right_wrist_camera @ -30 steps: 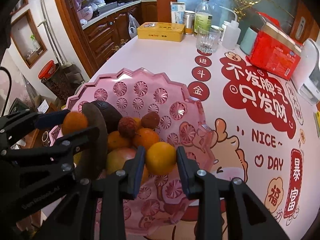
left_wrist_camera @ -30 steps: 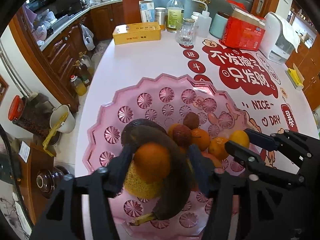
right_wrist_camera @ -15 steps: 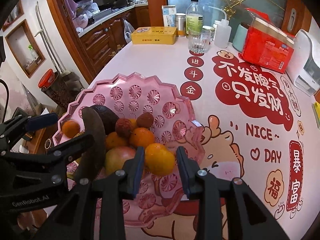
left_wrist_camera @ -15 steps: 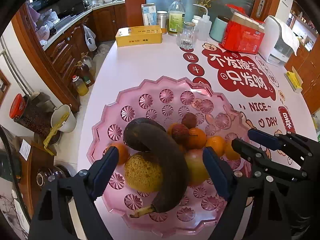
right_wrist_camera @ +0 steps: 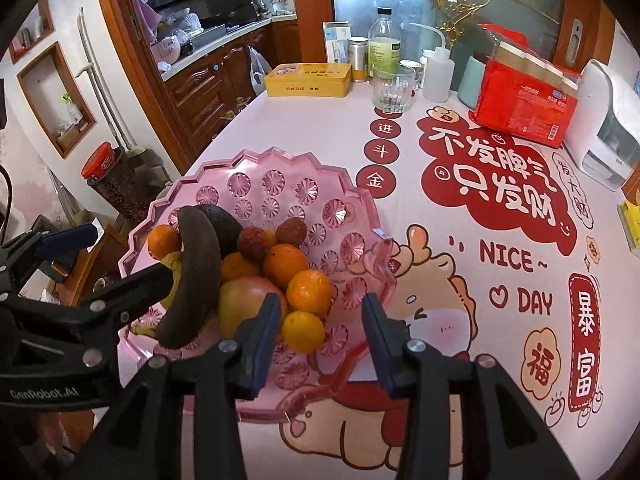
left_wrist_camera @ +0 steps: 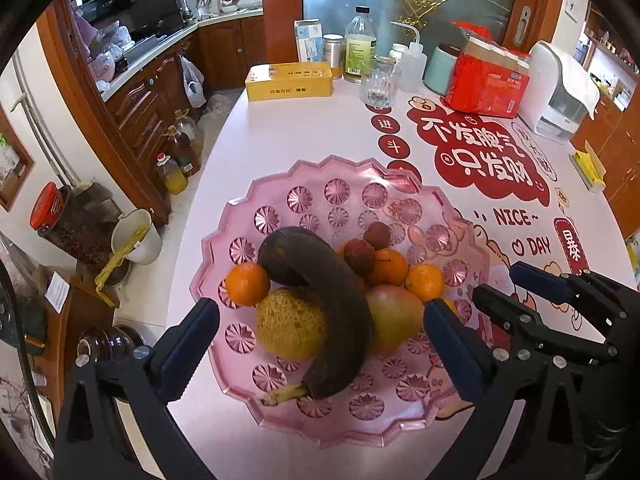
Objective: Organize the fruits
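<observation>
A pink glass fruit bowl [left_wrist_camera: 312, 168] holds a blackened banana [left_wrist_camera: 332, 300], a speckled yellow fruit [left_wrist_camera: 288, 324], a reddish-yellow fruit [left_wrist_camera: 394, 316], two lychees [left_wrist_camera: 360, 254] and several small oranges. One orange [left_wrist_camera: 247, 283] lies at the bowl's left side. My left gripper [left_wrist_camera: 322, 346] hovers above the pile, its jaws still opening and very wide, with nothing held. My right gripper [right_wrist_camera: 320, 336] hangs over the bowl's [right_wrist_camera: 256, 156] near right part. Its jaws are opening, and an orange [right_wrist_camera: 303, 330] rests in the bowl between them, clear of the pads.
The pink tablecloth with red print [right_wrist_camera: 492, 184] stretches right of the bowl. At the back stand a yellow tin [left_wrist_camera: 290, 80], a glass [left_wrist_camera: 380, 84], bottles, a red package [left_wrist_camera: 486, 84] and a white appliance [left_wrist_camera: 560, 92]. The table's edge drops off left of the bowl.
The left gripper let go of an orange, which now lies at the bowl's left side, and its jaws spread wide. The right jaws parted from their orange. Both grippers drew back and up.
</observation>
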Action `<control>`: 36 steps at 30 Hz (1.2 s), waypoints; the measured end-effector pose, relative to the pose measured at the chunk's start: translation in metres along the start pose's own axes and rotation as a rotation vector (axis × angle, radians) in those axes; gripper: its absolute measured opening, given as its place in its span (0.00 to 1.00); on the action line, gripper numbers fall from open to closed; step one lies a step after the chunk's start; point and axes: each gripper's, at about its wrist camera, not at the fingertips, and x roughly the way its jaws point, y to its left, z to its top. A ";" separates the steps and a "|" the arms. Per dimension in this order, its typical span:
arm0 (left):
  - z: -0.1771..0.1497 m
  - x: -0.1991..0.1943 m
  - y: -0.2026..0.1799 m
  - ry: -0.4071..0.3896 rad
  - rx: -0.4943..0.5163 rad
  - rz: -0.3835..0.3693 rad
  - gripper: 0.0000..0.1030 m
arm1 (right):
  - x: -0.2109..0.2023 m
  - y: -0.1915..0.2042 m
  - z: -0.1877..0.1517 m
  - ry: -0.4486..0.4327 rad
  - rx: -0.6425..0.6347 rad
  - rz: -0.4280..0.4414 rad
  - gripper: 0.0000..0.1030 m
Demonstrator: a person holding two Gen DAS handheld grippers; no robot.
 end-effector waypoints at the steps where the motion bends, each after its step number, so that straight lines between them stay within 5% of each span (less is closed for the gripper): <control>1: -0.002 -0.001 -0.002 -0.001 -0.001 0.002 0.99 | -0.001 -0.001 -0.002 -0.001 0.001 0.002 0.43; 24: -0.032 -0.018 -0.114 0.046 0.076 -0.119 0.99 | -0.052 -0.085 -0.069 0.049 0.080 -0.015 0.48; 36: -0.021 -0.072 -0.151 -0.053 0.078 -0.087 0.99 | -0.116 -0.127 -0.070 -0.037 0.132 -0.061 0.57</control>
